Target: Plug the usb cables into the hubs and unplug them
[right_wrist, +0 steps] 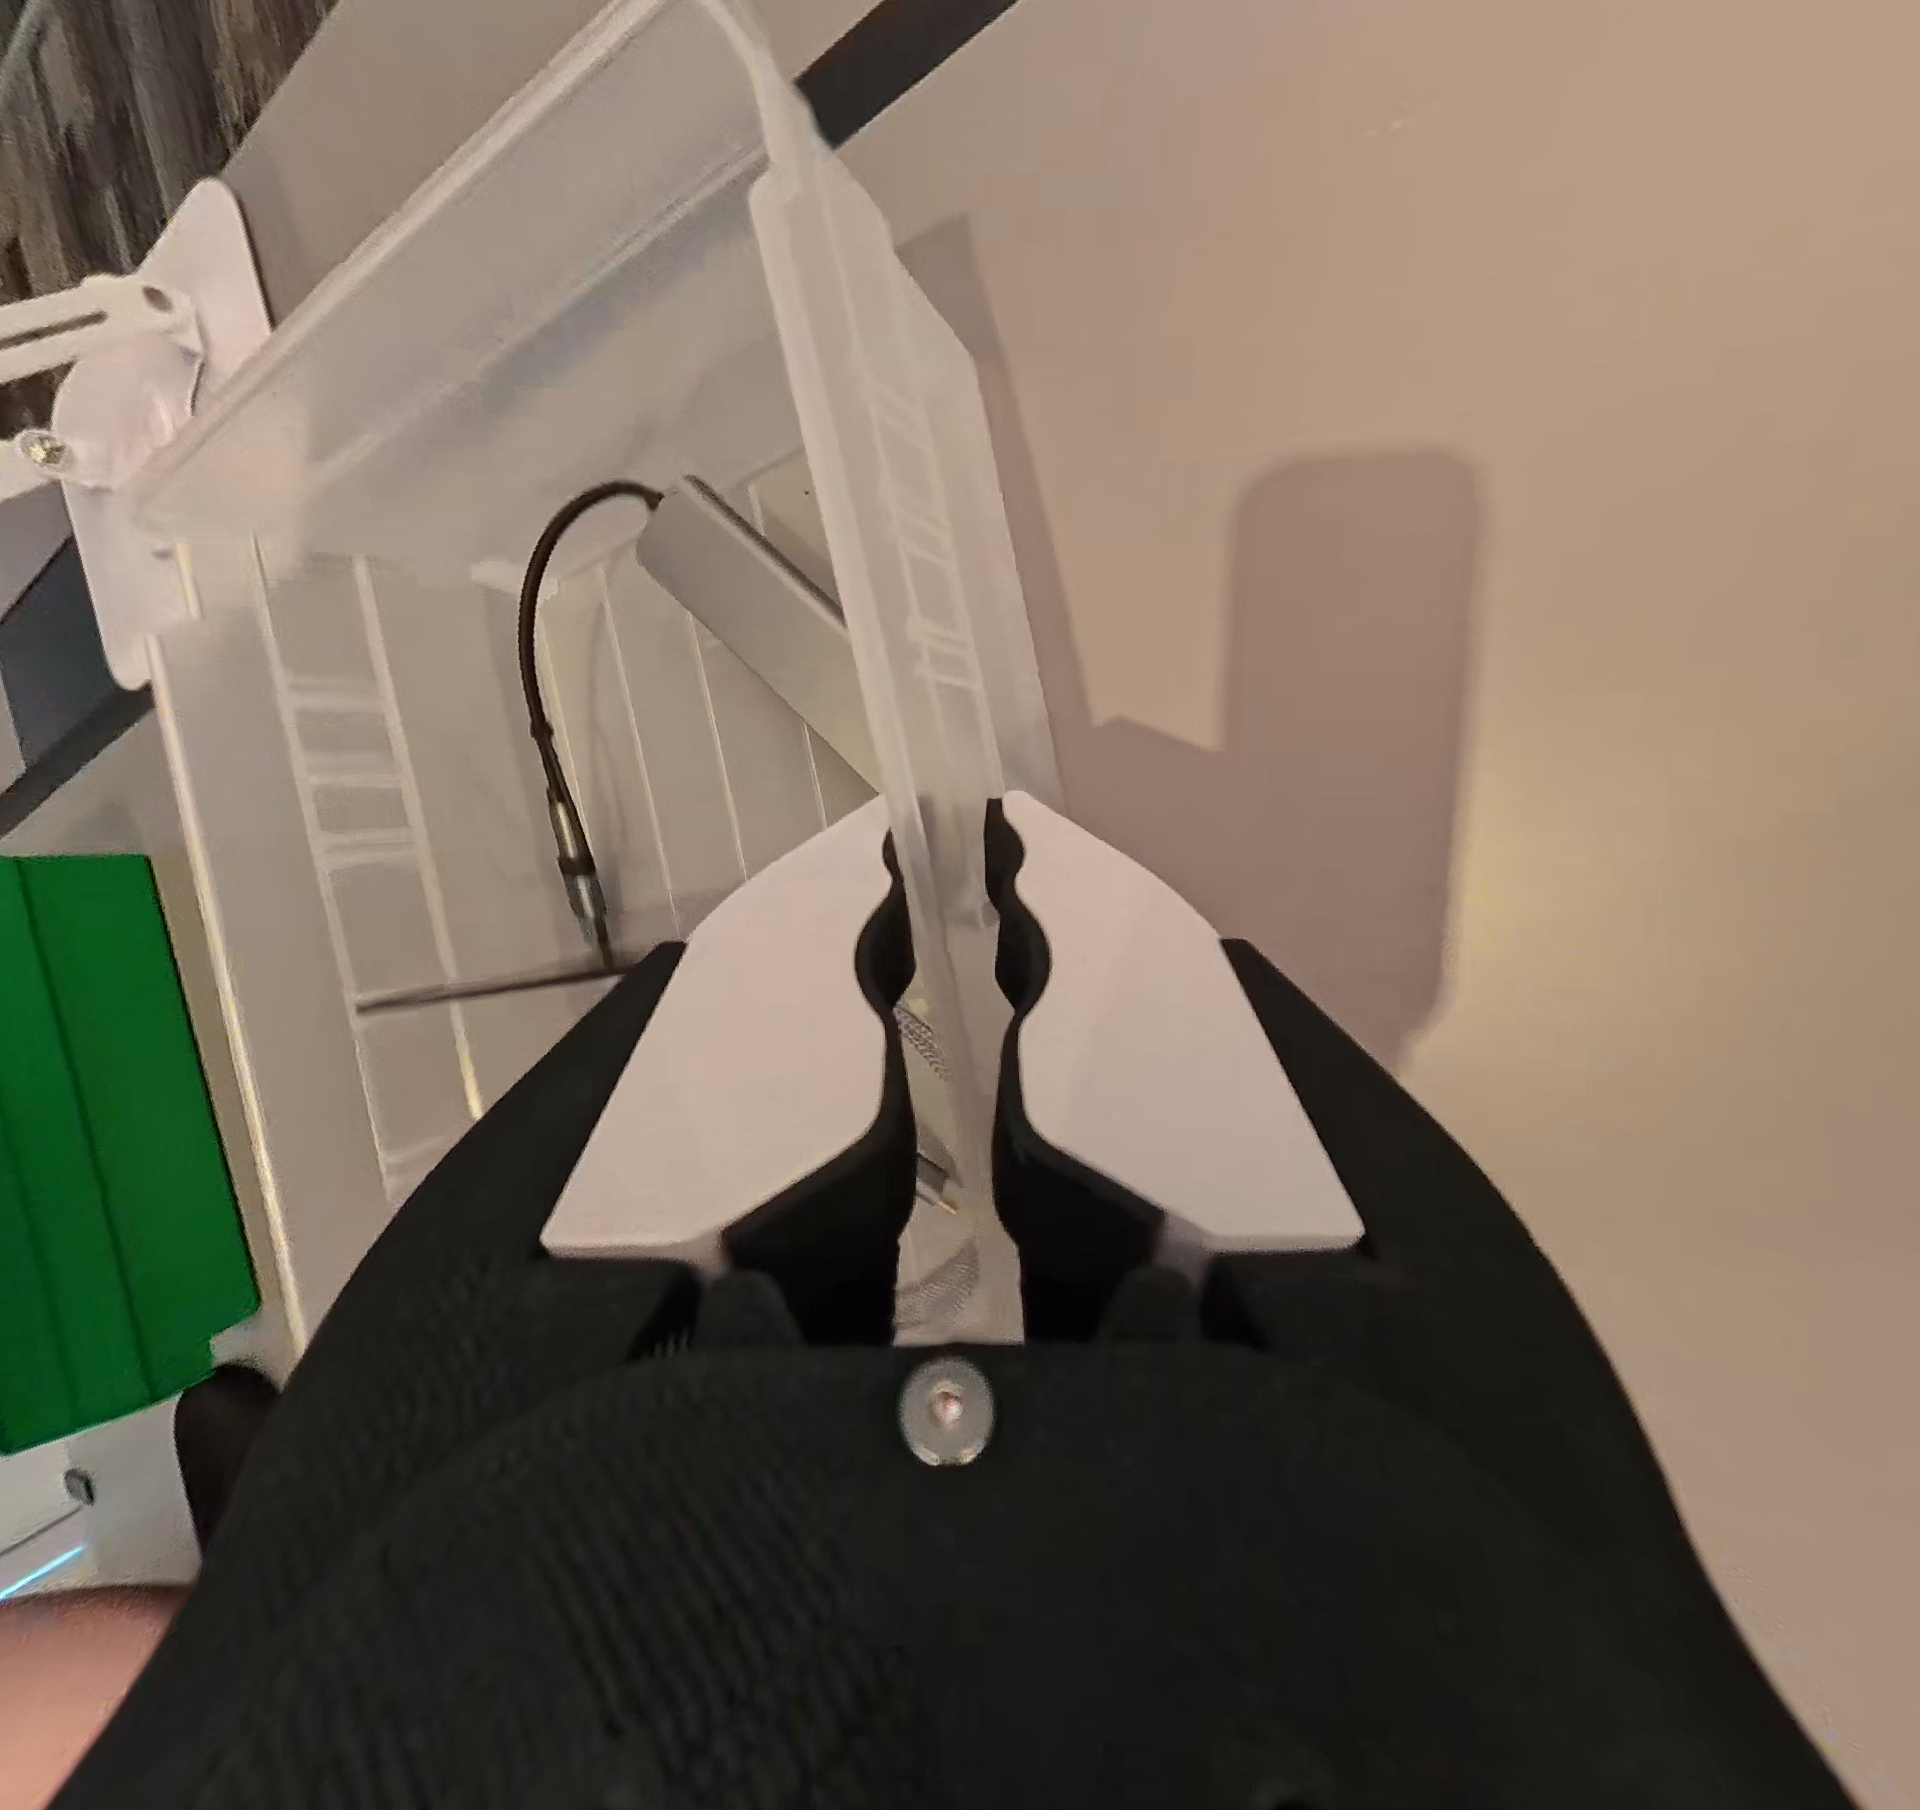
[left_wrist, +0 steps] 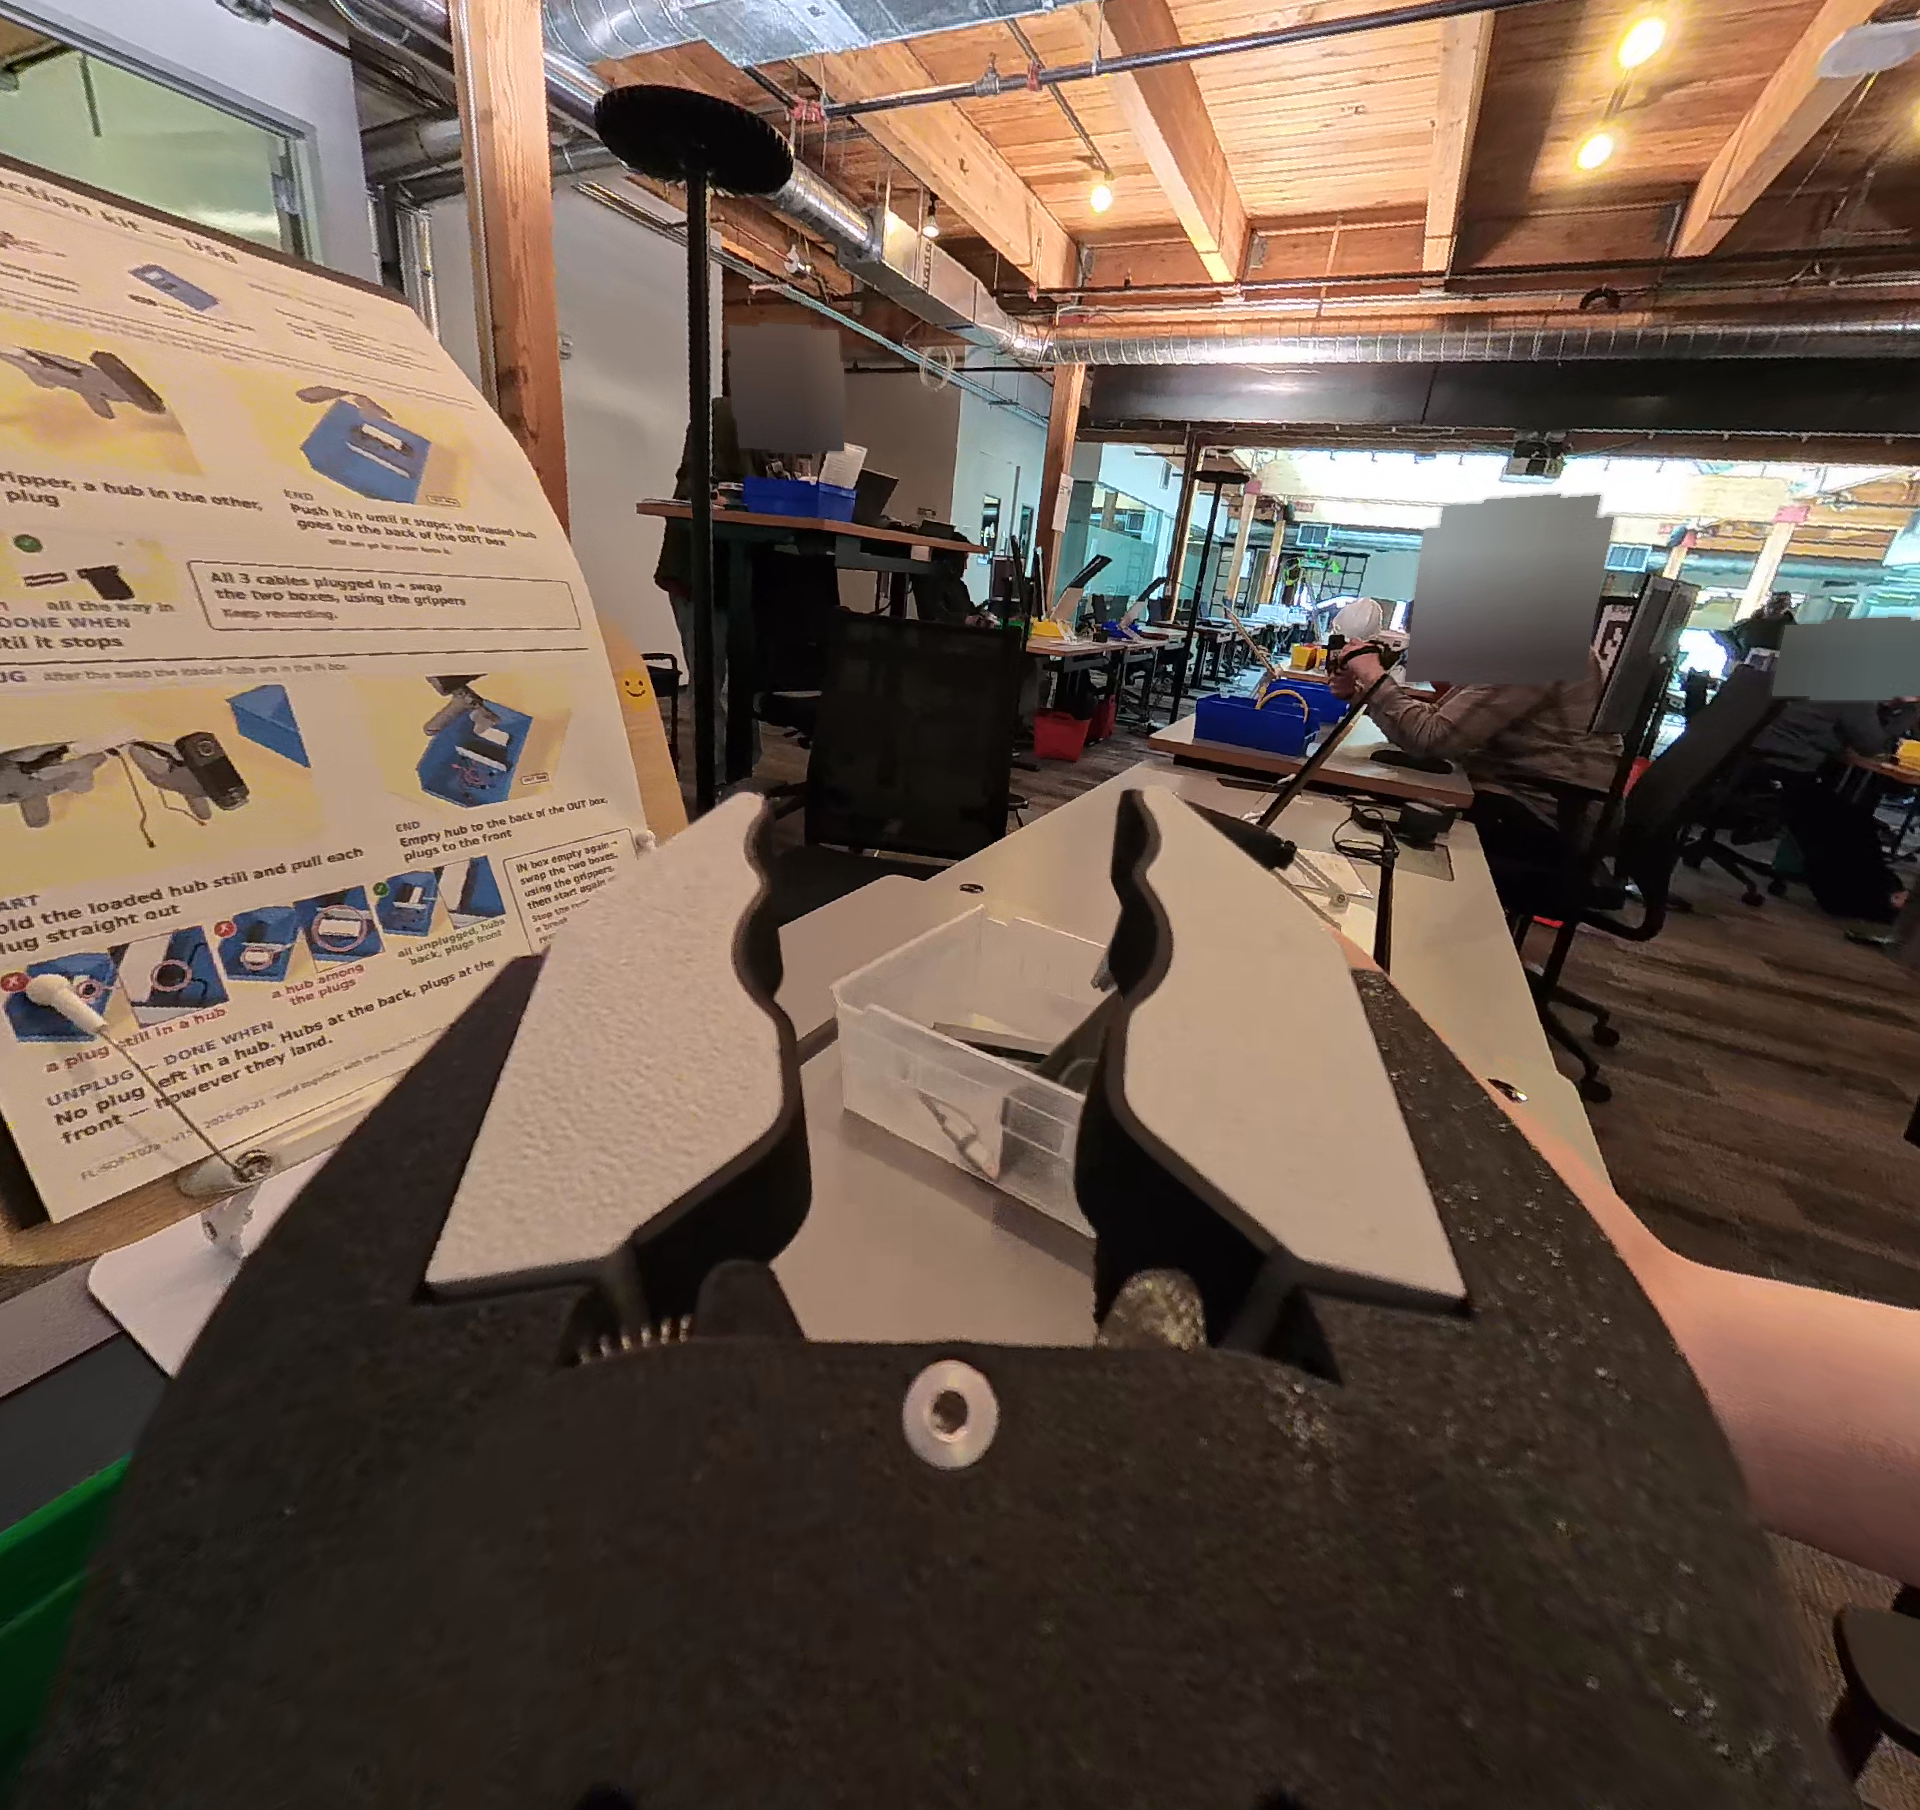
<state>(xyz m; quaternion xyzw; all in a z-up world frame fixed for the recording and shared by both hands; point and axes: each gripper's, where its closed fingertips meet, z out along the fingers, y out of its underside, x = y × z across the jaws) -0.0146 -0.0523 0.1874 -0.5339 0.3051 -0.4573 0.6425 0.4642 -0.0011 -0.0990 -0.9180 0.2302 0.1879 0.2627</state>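
Observation:
My right gripper [right_wrist: 943,825] is shut on the side wall of a clear plastic bin [right_wrist: 488,306]. Inside the bin lies a grey USB hub [right_wrist: 748,597] with a short black cable [right_wrist: 540,680] ending in a metal plug. My left gripper [left_wrist: 940,825] is open and empty, held above the table. In the left wrist view the same clear bin [left_wrist: 935,1054] sits on the table ahead, between the fingers, with grey and dark items inside. The right gripper's dark tip [left_wrist: 1081,1043] reaches into that bin.
An instruction sheet [left_wrist: 260,721] stands on a stand at the left. A green box [right_wrist: 94,1137] is at the left edge. The grey table [right_wrist: 1455,306] extends right. Chairs, desks and seated people are in the background, beside a black floor lamp pole [left_wrist: 707,513]. My right fingertips sit around 55 centimetres from my left ones.

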